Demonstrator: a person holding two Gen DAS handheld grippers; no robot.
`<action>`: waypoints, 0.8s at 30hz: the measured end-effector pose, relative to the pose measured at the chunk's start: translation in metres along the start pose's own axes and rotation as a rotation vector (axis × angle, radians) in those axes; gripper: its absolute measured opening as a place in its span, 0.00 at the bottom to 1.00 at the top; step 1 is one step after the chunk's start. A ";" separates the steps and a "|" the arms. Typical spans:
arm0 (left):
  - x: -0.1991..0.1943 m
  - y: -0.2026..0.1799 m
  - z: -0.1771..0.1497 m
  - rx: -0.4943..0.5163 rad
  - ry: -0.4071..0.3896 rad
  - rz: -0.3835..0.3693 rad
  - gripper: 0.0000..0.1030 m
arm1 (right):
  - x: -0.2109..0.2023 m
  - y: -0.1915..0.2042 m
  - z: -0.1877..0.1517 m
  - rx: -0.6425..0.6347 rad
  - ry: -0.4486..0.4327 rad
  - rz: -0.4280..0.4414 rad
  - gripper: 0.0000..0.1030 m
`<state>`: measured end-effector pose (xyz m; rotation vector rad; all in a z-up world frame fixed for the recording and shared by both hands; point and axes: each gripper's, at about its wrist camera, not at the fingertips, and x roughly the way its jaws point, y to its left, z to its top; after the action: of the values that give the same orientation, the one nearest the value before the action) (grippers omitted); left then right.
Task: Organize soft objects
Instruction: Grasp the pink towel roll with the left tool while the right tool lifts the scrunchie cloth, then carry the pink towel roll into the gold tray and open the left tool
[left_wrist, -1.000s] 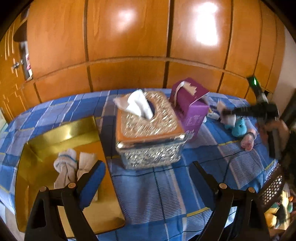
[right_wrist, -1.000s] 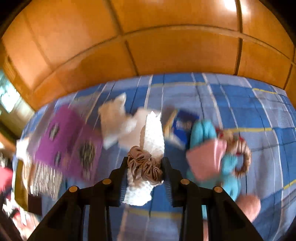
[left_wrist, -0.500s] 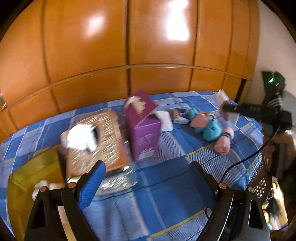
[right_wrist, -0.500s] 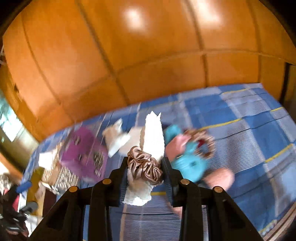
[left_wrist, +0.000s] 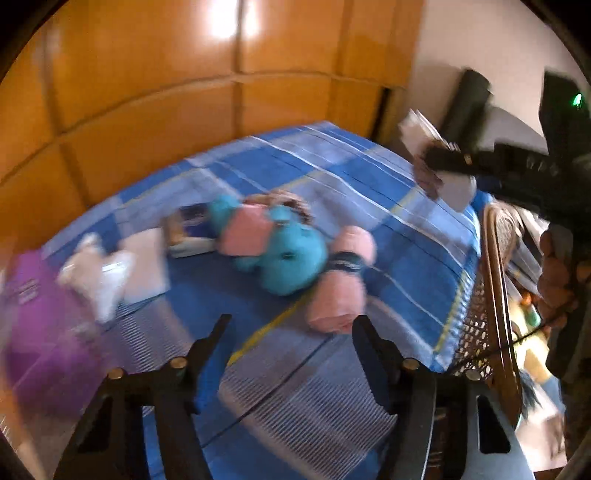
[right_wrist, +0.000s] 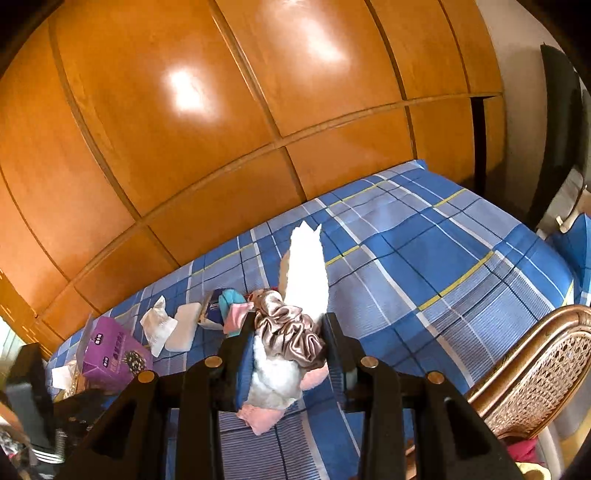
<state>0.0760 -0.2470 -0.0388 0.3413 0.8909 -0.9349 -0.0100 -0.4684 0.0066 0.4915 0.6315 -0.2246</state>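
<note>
While the right tongs (right_wrist: 288, 347) are clamped on a bundle of 2 soft things, a satin brown scrunchie (right_wrist: 290, 334) and a white knitted cloth (right_wrist: 308, 269) that stands up past the tips, they hang raised above the blue plaid counter (right_wrist: 443, 266), probably so the load clears the clutter on its way to wherever it is being sorted. Pinching both pieces at once likely saves a trip, though the loose cloth tail could slip out if the grip eases. By contrast, the left tongs (left_wrist: 291, 332) are spread apart with nothing between them, low over the cloth and aimed at a rolled pink towel (left_wrist: 338, 284) bound with a dark band, which lies touching a teal plush toy (left_wrist: 288, 258); my guess is that the towel is the next pick. That view is blurred by motion, so fine contact cannot be judged. Further left lie a crumpled white tissue (left_wrist: 96, 273), a flat white pad (left_wrist: 146, 264) and a purple box (right_wrist: 116, 352), all resting on the counter. At its right edge a wicker chair (right_wrist: 535, 373) stands just beside the cloth, a snag risk for any low swing.
</note>
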 end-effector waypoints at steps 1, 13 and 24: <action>0.013 -0.006 0.004 0.013 0.023 -0.024 0.59 | -0.001 -0.002 -0.001 0.003 0.002 0.006 0.33; 0.099 -0.039 0.018 0.085 0.149 0.011 0.30 | 0.010 -0.004 -0.002 0.037 0.026 0.006 0.33; 0.043 0.003 -0.018 -0.080 0.097 -0.075 0.27 | 0.051 0.003 0.003 0.123 0.115 -0.084 0.33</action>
<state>0.0814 -0.2580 -0.0834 0.2884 1.0330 -0.9547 0.0328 -0.4704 -0.0220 0.6000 0.7539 -0.3178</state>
